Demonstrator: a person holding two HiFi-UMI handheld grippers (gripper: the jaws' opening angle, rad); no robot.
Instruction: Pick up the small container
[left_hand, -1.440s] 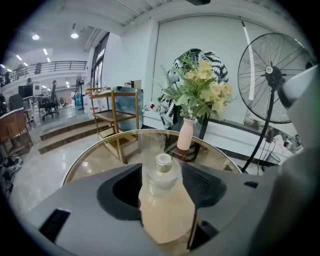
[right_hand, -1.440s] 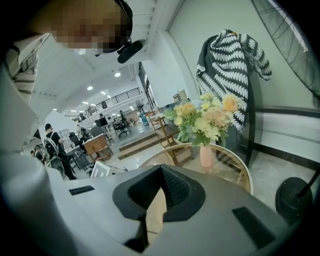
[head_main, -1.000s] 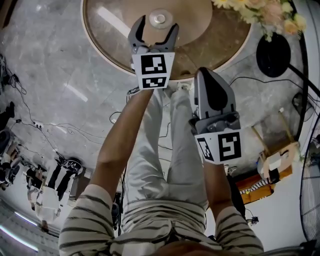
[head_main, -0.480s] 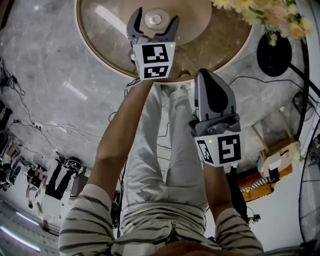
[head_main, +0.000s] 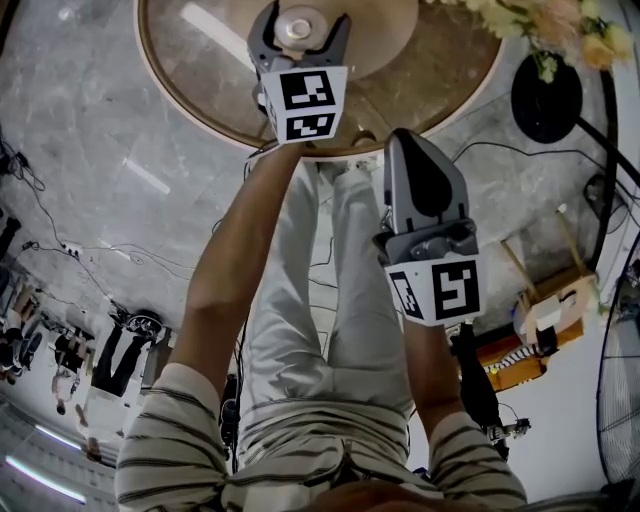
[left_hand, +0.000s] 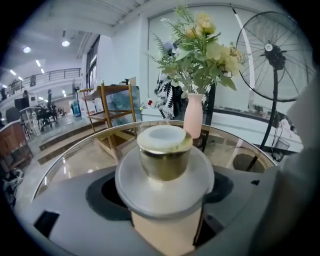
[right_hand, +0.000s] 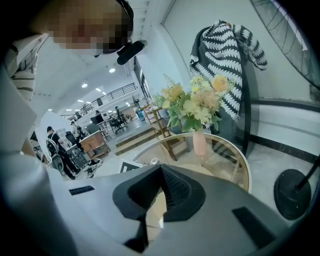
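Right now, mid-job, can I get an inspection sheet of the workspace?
Surface: round glass table over a marble floor.
Job's things: small container, gold sides and pale lid, standing on a wider white-lidded cream tub near the table's middle.
Clutter: pink vase of flowers on the table behind it.
Grippers: left gripper jaws closing, the stack between them, apparently not yet gripped; right gripper shut, empty, held off the table.
Cables: loose cables on the floor.
Surroundings: standing fan, wooden shelf, people far off.

small gold container (left_hand: 164, 152) — upright, pale-topped
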